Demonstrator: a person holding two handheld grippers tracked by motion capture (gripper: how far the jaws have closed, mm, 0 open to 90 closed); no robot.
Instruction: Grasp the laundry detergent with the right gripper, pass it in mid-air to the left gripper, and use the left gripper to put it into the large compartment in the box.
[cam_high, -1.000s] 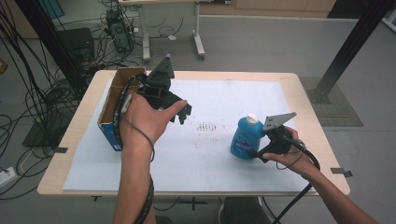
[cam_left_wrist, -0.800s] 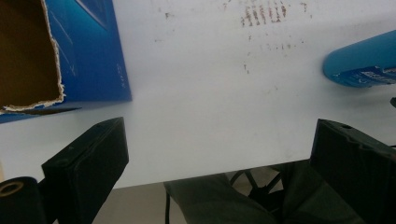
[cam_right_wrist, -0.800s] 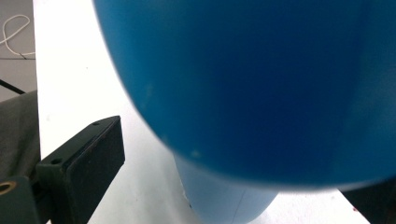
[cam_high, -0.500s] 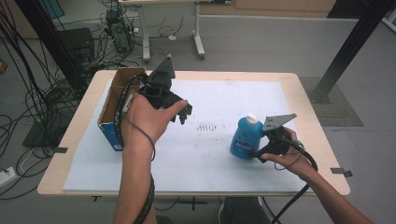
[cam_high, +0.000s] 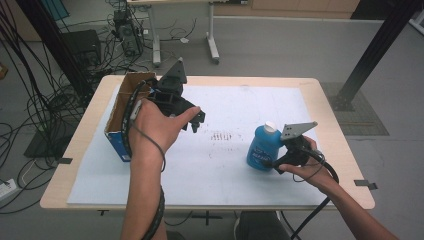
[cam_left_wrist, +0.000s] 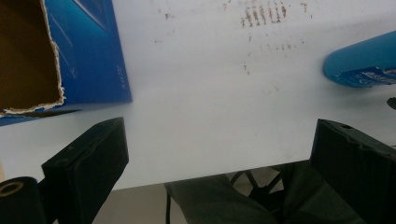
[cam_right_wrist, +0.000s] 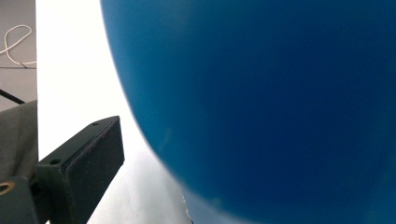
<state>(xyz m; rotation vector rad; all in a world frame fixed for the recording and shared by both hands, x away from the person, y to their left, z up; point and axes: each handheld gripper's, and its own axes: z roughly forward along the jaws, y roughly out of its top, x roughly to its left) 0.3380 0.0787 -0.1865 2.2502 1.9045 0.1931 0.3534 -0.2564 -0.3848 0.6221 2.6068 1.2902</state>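
Note:
A blue bottle (cam_high: 262, 147) with a white cap stands on the white mat at the right. My right gripper (cam_high: 274, 162) sits low at its near right side. In the right gripper view the bottle (cam_right_wrist: 261, 107) looms close, and the one finger (cam_right_wrist: 84, 172) that shows stands apart from it with white mat between; the gripper is open. My left gripper (cam_high: 198, 120) hangs open and empty above the mat beside an open box (cam_high: 120, 112) with blue sides. In the left gripper view the box (cam_left_wrist: 88, 51) is at the upper left and the bottle (cam_left_wrist: 359, 65) at the right edge.
The white mat (cam_high: 225, 200) covers most of the wooden table (cam_high: 65, 170). Faint brown marks (cam_high: 222, 136) stain the mat's middle. Cables, a black frame post and another table's legs stand on the floor beyond.

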